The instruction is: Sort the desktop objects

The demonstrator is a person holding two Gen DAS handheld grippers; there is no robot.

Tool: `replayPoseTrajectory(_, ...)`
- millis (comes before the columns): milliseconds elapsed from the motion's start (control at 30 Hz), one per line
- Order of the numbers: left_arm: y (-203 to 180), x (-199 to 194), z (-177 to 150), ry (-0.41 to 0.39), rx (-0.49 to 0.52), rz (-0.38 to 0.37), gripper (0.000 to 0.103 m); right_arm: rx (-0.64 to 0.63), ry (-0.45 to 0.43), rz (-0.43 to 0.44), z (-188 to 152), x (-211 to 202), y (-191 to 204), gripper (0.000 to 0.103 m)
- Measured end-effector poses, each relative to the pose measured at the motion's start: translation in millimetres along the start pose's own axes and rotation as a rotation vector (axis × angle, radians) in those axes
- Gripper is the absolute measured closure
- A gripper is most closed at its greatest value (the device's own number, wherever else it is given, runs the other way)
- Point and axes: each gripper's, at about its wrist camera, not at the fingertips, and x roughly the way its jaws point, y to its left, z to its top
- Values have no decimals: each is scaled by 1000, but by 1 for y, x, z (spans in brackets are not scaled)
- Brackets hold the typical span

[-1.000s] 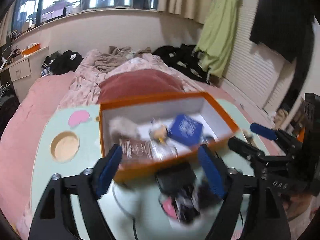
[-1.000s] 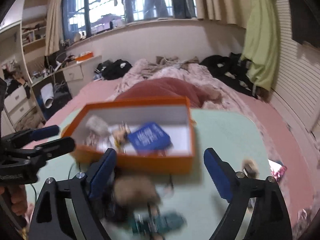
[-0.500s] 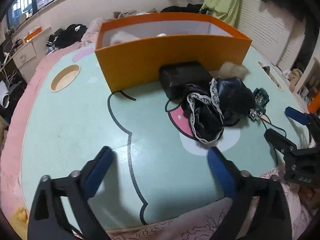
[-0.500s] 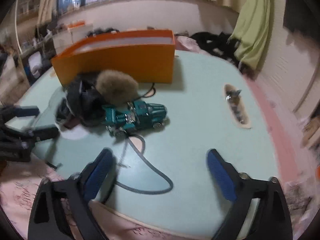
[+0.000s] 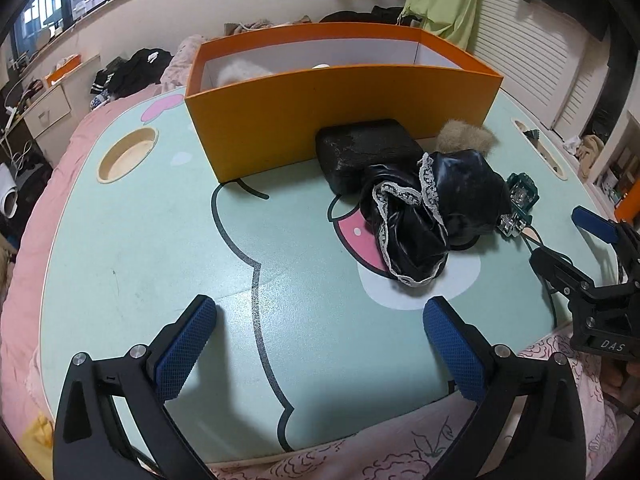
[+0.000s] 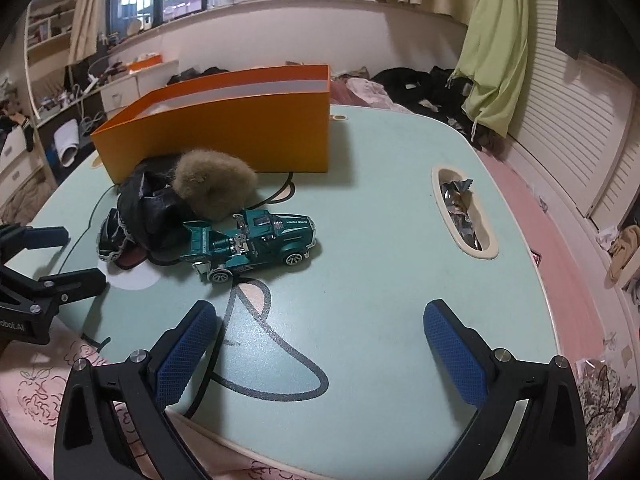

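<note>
Orange box [image 5: 344, 120] contents mostly hidden — wall blocks.

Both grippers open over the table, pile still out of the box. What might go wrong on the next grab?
The toy car touches the black cloth and fur ball, so a grab may drag all three. The car may also roll. The lace could snag a finger.

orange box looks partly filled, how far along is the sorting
Partly done: the orange box holds a pale fluffy item. Nothing in hand: left gripper and right gripper are open. Left: toy car, fur ball, black cloth, black case.
</note>
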Motion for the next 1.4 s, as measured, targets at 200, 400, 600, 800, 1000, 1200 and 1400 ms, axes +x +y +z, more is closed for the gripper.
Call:
replayPoseTrajectory(200,0,0,0,0,0,-1,0,4,-11,8,0,-2,1,0)
replayPoseTrajectory(400,1,2,-1,0,-2,-3,0,15,-17,67,15,-8,2,0)
replayPoseTrajectory(600,0,2,-2,-1,-2,-3,0,-114,28,42,47,7,28,0)
replayPoseTrajectory(800,0,2,-2,-1,-2,-3,0,-117,154,97,61,39,27,29)
replayPoseTrajectory(1000,-1,-2,-2,-7,0,-22,0,-112,104,121,55,29,22,29)
replayPoseTrajectory(1200,-1,-20,18,-83,-15,-182,0,-27,6,168,45,4,9,29)
replayPoseTrajectory(1400,-30,21,47,24,63,-177,17,8,-48,171,51,-11,3,29)
